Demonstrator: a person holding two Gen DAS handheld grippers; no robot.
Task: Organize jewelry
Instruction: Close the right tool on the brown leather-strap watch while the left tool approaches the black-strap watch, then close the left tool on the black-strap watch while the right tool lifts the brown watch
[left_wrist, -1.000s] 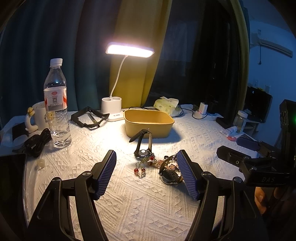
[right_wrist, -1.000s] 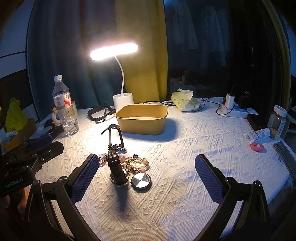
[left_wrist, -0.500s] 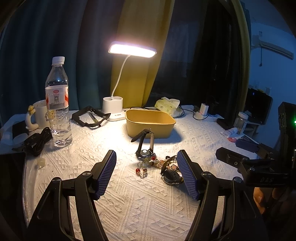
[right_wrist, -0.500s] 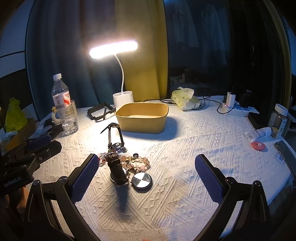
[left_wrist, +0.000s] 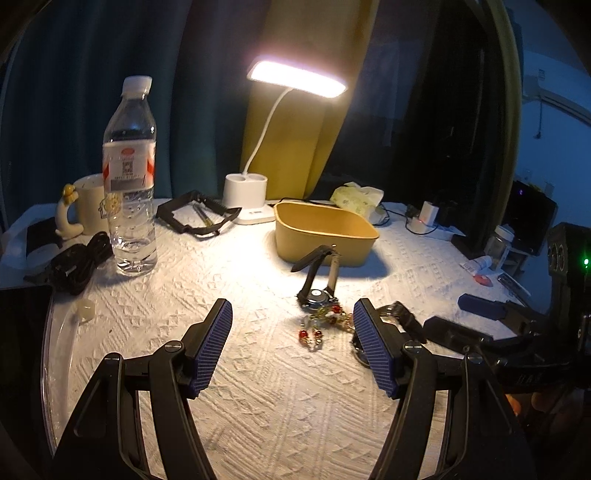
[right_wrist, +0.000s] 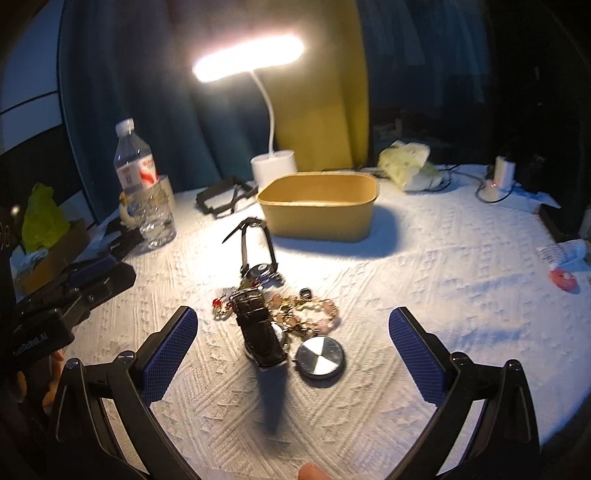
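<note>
- Since the earlier pictures, the right gripper has been brought lower and closer to the heap of jewelry; the heap now appears larger in the right wrist view, and this view is slightly blurred by the motion.
- The left gripper has been shifted toward the left side, so the heap is now seen near its right finger and partly hidden behind it.
- The jaws of both grippers are spread wide, and nothing is held between them.
- The heap lies on the white worktop, in front of the yellow box and apart from it. A black-strap watch stands up in it, with a round metal disc just beside it and a beaded bracelet behind.
- A second watch lies between the heap and the box.
- The box is seen only from the side; its inside cannot be judged.
- It is judged that the first pick is being prepared by the right gripper, probably of the black-strap watch. No piece is grasped yet, so the sorting appears to be only at its beginning.
</note>
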